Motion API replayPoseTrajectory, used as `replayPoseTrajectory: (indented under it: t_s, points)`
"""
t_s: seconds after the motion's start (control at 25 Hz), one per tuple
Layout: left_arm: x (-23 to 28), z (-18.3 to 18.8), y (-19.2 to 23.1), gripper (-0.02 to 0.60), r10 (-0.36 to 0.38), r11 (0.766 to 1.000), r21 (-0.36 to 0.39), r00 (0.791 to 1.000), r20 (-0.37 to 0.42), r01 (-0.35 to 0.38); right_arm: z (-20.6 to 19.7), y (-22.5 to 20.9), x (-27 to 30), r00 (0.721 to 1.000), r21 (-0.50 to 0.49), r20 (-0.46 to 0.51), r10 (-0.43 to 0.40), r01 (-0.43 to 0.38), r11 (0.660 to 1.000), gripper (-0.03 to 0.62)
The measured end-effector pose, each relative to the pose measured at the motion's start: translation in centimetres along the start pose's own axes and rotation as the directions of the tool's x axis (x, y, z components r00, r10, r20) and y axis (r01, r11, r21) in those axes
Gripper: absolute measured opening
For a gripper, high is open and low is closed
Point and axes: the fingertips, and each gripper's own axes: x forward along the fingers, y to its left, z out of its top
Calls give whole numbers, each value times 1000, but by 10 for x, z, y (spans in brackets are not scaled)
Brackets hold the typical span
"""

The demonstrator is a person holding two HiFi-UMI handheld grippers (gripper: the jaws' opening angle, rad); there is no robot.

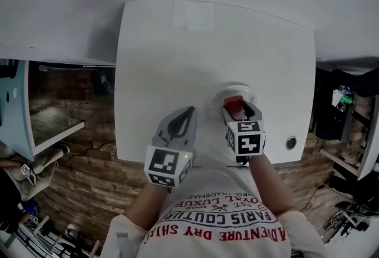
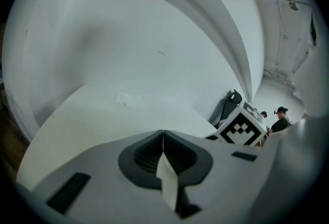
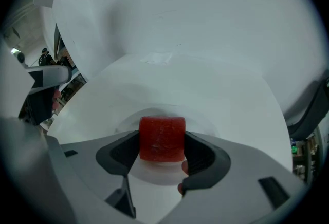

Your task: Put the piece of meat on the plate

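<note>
A red block of meat sits between the jaws of my right gripper, which is shut on it, over the white plate. In the head view the meat shows red at the tip of the right gripper, above the small round plate on the white table. My left gripper hovers to the left of the plate, its jaws pressed together with nothing between them; in the left gripper view its fingertips meet in a closed line.
The square white table has a round hole near its right front corner. A pale rectangular patch lies at the table's far edge. Brick-patterned floor and furniture surround the table. The right gripper's marker cube shows in the left gripper view.
</note>
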Motion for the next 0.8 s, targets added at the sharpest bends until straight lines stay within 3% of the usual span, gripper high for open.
replayPoseTrajectory:
  t_s: [0.64,0.8]
  points:
    - [14,-1,6,8,-17,1000,10,999,-37,17,5,-3,13,999,-30,-29,14,-15,999,278]
    - [15,2,-5,8,-48,998,34,998,-47,50,18,-2,4,998,-9,53,30,-30,1000,279]
